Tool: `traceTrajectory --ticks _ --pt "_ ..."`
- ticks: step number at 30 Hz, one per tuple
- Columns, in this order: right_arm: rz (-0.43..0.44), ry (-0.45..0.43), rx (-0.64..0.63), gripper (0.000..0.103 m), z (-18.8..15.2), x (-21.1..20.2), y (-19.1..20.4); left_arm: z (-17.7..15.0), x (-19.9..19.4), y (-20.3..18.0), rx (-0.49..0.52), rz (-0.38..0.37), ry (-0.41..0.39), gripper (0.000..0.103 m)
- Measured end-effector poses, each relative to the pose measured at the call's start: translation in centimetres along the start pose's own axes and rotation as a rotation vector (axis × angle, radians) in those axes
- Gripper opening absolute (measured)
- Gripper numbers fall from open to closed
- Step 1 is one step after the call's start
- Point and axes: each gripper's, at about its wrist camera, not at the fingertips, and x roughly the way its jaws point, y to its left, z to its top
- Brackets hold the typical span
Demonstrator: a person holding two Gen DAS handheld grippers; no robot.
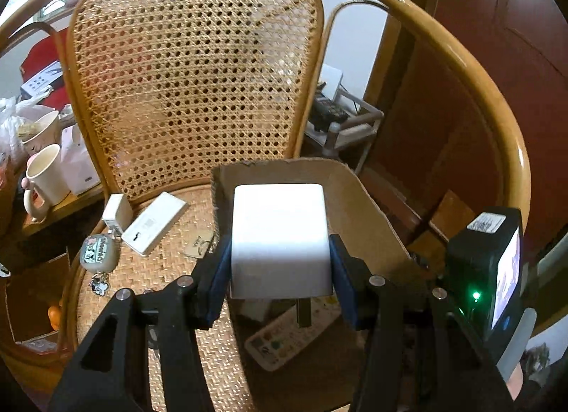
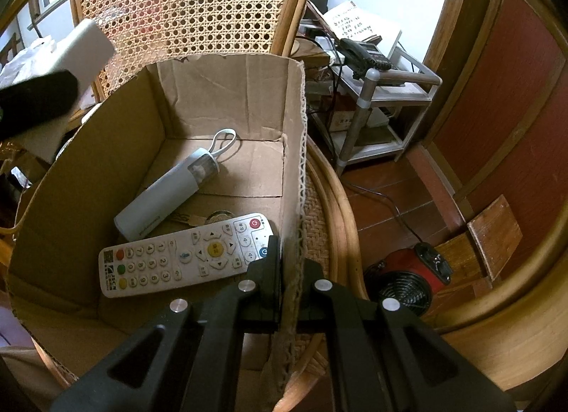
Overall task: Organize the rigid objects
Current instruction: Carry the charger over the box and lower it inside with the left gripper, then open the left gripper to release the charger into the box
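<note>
Left wrist view, left edge first: two cream mugs (image 1: 42, 177) on a side table beside the cane chair (image 1: 191, 67). On the woven seat we see a small white plug adapter (image 1: 116, 212), a round keychain charm (image 1: 98, 256) just in front of it, and a flat white power bank (image 1: 155, 223) lying close to its right.

Centre: left gripper (image 1: 280, 263) has its blue pads clamped on both sides of a white charger block (image 1: 280, 238), prongs pointing down. It hangs over the open cardboard box (image 1: 369, 220); part of the remote (image 1: 284, 341) shows below it inside the box. The right gripper's black camera unit (image 1: 486, 270) sits at the right edge.

Right wrist view: charger block (image 2: 85, 53) visible top left, above the box's left wall. Box (image 2: 220, 92) sits on the chair seat. Inside: a pale blue cylinder with a white loop (image 2: 167, 192) lying diagonally, and the white remote (image 2: 184, 256) in front of it, touching or nearly so.

Right gripper (image 2: 289, 270) is pinched tight on the box's right wall, one finger inside, one outside.

Right of the chair: metal shelf rack with a phone (image 2: 369, 53), and a red fan heater (image 2: 408, 277) on the floor.
</note>
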Motion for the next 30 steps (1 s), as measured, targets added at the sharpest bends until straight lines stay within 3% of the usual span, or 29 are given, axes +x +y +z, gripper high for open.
traceTrajectory --ticks 8,30 --pt "-0.001 0.001 -0.002 0.006 0.1 0.0 0.0 -0.5 1.2 -1.1 0.033 -0.010 0.049 0.051" --pt "0.000 0.000 -0.002 0.006 0.1 0.0 0.1 -1.9 3.8 -1.9 0.132 0.054 0.163 0.051"
